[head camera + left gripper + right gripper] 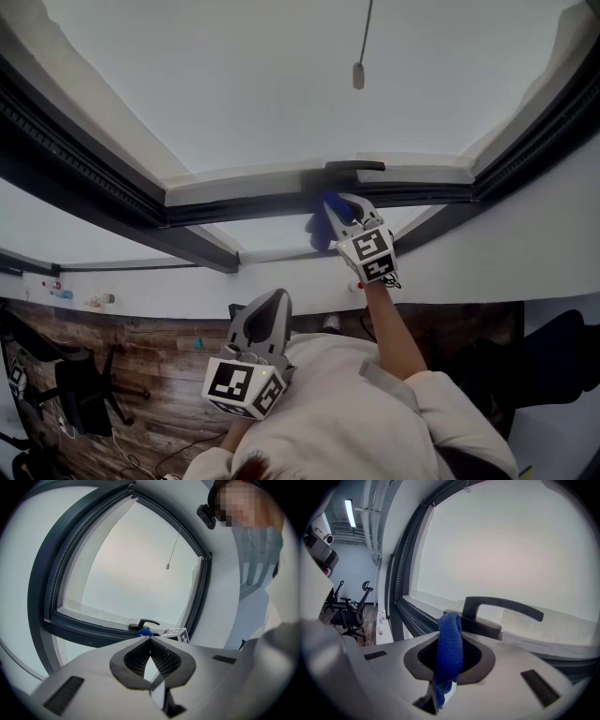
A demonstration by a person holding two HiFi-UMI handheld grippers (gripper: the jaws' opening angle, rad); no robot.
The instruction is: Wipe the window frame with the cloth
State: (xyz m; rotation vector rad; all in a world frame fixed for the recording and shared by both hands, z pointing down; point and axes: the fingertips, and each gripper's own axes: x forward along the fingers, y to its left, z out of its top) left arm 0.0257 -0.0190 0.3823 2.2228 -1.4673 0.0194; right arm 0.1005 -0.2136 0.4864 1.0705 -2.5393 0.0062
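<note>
One tip: right tongs (pixel 450 620) are pinching the cloth (pixel 449 648), so we're aiming to press flat along the window frame (pixel 234 208); left tongs (pixel 150 640) pressed together, empty.

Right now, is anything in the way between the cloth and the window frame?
Only the window handle, mounted on the frame directly ahead of the blue cloth in the right gripper. The frame to the handle's left looks unobstructed.

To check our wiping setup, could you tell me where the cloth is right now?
The cloth is pinched in the right gripper, up at the frame beside the handle.
</note>
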